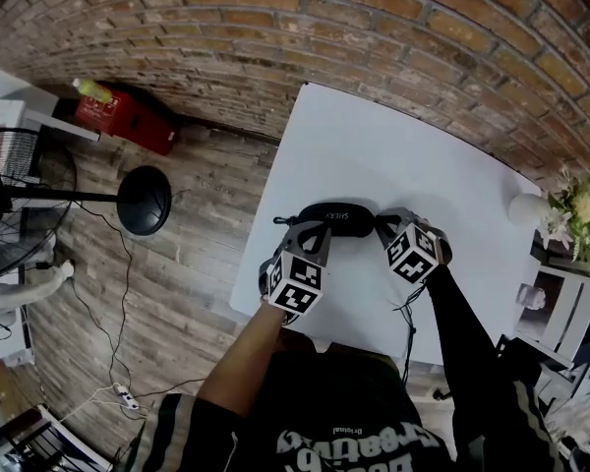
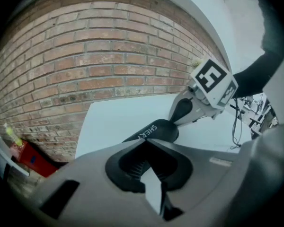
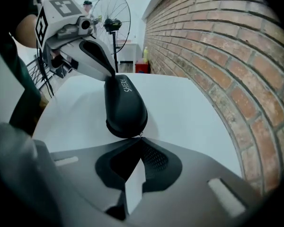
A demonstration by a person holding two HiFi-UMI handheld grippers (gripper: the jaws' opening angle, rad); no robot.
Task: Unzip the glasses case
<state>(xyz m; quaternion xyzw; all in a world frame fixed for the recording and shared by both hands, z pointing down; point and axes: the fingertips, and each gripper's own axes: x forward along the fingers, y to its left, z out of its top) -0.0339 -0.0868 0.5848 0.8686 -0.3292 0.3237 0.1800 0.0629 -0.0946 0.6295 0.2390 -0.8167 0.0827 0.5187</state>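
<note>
A black glasses case (image 1: 336, 217) with white lettering lies across the near part of the white table (image 1: 393, 146). My left gripper (image 1: 303, 234) is shut, its tips resting against the case's left end (image 2: 154, 131); I cannot tell whether they pinch anything. My right gripper (image 1: 382, 228) is at the other end of the case (image 3: 125, 105), shut on the small metal zipper pull (image 3: 140, 135), which pokes out at the tips. In the right gripper view the left gripper (image 3: 113, 74) touches the case's far end. The right gripper (image 2: 173, 122) meets the case in the left gripper view.
A brick wall (image 1: 374, 28) runs behind the table. A standing fan (image 1: 20, 180) with a round black base (image 1: 144, 201) and a red box (image 1: 128, 118) are on the wooden floor at left. A white round object (image 1: 527, 209) and flowers (image 1: 575, 209) are at the table's right end.
</note>
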